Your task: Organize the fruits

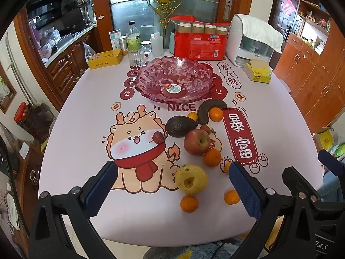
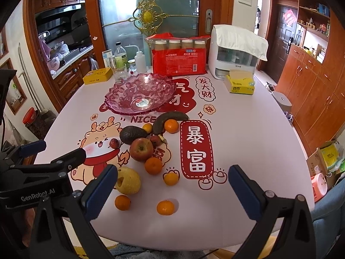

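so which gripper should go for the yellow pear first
Probably left. The pear lies between the open left gripper fingers, while it sits off beside the right gripper.

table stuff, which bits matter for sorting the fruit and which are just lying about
For the job: pink glass bowl, apple, avocado, pear, dark banana, loose oranges.

Lying about: red cup pack, tissue box, yellow tin, bottles.
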A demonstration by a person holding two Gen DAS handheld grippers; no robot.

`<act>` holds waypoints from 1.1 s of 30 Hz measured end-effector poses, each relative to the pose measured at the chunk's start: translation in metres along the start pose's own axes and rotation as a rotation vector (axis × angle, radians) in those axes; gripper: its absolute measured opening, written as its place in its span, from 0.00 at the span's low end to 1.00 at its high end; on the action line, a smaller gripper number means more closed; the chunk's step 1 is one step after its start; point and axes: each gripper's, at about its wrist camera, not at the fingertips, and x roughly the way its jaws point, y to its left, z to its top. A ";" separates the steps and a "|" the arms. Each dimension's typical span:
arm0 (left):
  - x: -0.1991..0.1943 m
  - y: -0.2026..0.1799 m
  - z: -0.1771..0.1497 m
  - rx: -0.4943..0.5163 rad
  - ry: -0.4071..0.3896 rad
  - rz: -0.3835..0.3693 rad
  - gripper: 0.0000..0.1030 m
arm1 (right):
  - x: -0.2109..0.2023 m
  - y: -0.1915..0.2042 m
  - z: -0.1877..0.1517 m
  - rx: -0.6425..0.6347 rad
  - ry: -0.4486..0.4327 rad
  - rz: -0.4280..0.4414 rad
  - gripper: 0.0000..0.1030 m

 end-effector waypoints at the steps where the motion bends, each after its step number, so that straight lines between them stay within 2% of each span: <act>1: 0.000 0.001 0.001 0.000 0.001 0.000 0.99 | 0.002 0.000 0.000 0.001 -0.001 0.001 1.00; 22: 0.003 -0.005 0.016 -0.014 0.003 -0.010 0.99 | 0.002 -0.004 0.007 -0.005 -0.012 0.011 1.00; 33: 0.013 -0.005 0.005 -0.012 0.033 0.011 0.99 | 0.012 -0.003 0.000 -0.004 0.014 0.035 1.00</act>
